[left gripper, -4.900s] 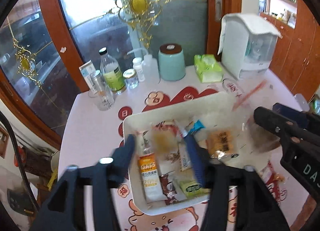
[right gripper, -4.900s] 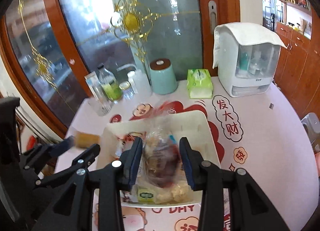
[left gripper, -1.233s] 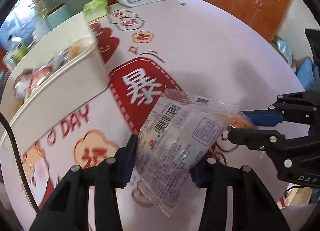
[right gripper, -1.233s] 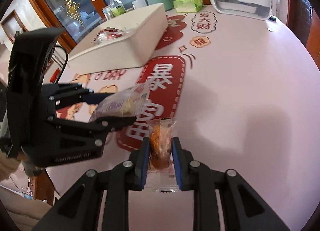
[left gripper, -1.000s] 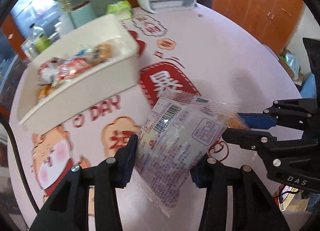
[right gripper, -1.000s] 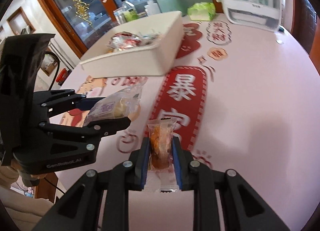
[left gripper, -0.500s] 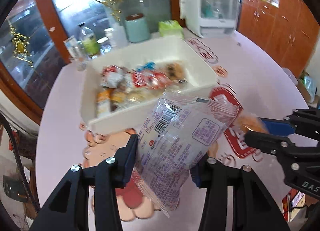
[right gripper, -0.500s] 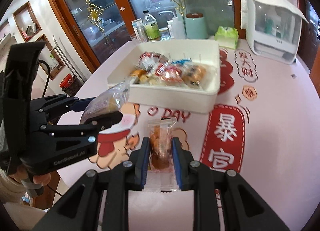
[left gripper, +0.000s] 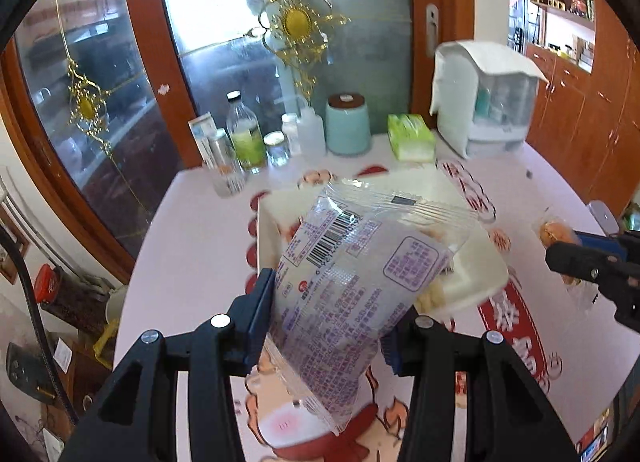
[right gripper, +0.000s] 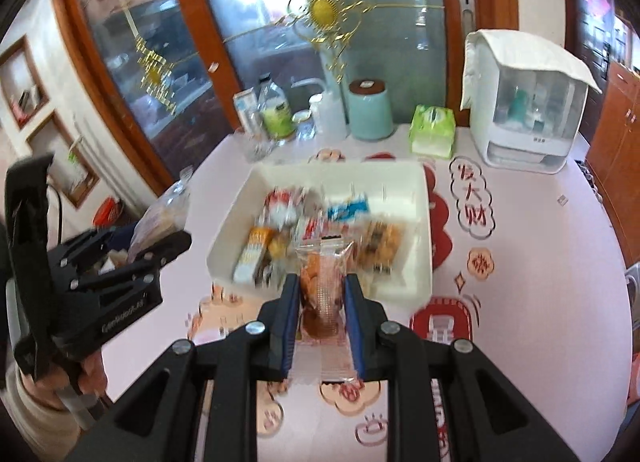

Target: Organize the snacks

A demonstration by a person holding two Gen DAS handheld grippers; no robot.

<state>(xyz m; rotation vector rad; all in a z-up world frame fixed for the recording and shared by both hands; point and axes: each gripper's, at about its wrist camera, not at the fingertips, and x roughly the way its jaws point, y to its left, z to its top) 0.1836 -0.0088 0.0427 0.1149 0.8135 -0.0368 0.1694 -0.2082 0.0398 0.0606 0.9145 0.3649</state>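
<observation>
Two grippers are in our hands, and each one holds a snack. Our left gripper (left gripper: 328, 318) squeezes a big clear snack bag (left gripper: 360, 282) with purple writing and a black barcode on it. The bag is tilted, with its top leaning to the right, and it hangs in the air in front of the white bin (left gripper: 476, 262). From the right wrist view we see this same gripper (right gripper: 132, 250) off to the left of the bin, away from it, with the bag poking out past its tips.

Our right gripper (right gripper: 322, 302) is pinched narrow on a small clear packet (right gripper: 322, 286) with orange pieces inside. The packet stands up straight between the fingers (right gripper: 290, 302), just at the near wall of the white bin (right gripper: 424, 221).

Inside the bin we see many snacks (right gripper: 312, 229), mostly on its left and middle part. They look blurry, so we cannot tell what each one is.

The bin sits on a pink table (right gripper: 540, 262) with red pictures and writing. Behind the bin, at the far edge, stand some bottles (right gripper: 276, 109), a light green jar (right gripper: 370, 109), a green tissue pack (right gripper: 432, 127) and a white box with a cloth on top (right gripper: 528, 101).
</observation>
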